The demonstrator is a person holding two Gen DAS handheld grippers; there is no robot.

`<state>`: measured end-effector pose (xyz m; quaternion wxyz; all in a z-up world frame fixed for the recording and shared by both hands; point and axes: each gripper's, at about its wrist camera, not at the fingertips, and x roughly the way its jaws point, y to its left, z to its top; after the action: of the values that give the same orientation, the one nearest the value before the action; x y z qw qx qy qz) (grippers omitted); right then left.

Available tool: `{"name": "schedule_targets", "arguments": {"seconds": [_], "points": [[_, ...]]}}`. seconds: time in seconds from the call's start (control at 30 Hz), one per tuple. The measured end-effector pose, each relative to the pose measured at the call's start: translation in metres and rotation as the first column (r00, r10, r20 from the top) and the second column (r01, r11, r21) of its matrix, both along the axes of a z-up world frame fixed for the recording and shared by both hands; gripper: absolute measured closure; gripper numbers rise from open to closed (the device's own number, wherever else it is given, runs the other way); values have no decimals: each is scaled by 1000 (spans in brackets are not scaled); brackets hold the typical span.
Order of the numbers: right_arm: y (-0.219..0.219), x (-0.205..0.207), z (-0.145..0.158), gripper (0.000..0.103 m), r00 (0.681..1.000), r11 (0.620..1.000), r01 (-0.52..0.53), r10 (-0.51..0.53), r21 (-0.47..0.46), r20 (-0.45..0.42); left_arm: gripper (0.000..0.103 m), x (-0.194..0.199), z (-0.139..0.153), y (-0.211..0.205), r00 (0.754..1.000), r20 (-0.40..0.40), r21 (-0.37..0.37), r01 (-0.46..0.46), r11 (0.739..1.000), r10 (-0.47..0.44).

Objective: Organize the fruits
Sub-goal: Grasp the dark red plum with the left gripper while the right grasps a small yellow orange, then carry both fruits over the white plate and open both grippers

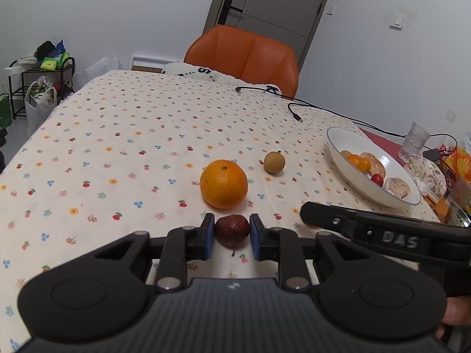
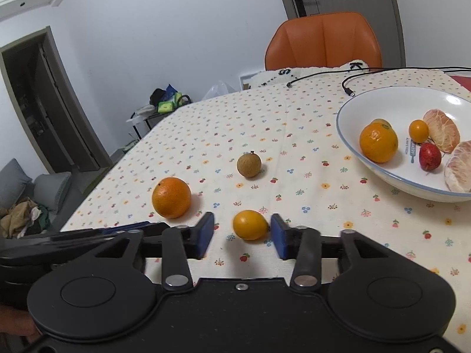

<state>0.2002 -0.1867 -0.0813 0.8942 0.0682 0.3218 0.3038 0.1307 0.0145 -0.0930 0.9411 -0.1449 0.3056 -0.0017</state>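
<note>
Down at the near edge of the table [image 1: 88,135] with its flower-dotted cream cloth, our left tongs [image 1: 232,235] are narrowed around a small dark red, rough-skinned fruit [image 1: 232,229]; both blue pads [image 1: 209,236] sit against its sides, so we read it as pinched, with the fruit low over the cloth and its thin stem pointing toward us. Our right tongs [image 2: 242,235] are spread wider, straddling a small smooth yellow-orange fruit [image 2: 250,225] that rests on the cloth; the right-hand pad is touching or nearly touching it, while a clear gap shows on the other side, so nothing is gripped there. Just beyond the left tongs lies a large round orange [image 1: 223,184], and a little farther right a small tan, round fruit with a stub of stem [image 1: 274,162], both on the cloth and apart from each other. To the right stands a wide white bowl with a thin blue rim [image 2: 347,144], near a loose black cable [image 2: 347,88]. Inside the bowl we see a round orange [image 2: 378,142] with another yellowish fruit partly hidden behind it, a small yellow-orange fruit [image 2: 418,131], a bright red fruit with a stem [image 2: 429,156], and two peeled, pale pinkish citrus pieces [image 2: 441,131] lying against the far and right sides. An orange padded chair [image 1: 244,56] stands at the table's far edge.
</note>
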Motion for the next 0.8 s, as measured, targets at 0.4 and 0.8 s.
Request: {"name": "schedule_targets", "arguments": {"seconds": [0.4, 0.8], "points": [[-11, -12, 14, 78, 998, 1000, 9, -9, 7, 54, 80, -4, 19, -4, 999, 40, 9, -1, 1000, 0], [-48, -17, 31, 78, 992, 997, 70, -73, 36, 101, 80, 4, 34, -31, 996, 78, 30, 38, 999, -40]]}}
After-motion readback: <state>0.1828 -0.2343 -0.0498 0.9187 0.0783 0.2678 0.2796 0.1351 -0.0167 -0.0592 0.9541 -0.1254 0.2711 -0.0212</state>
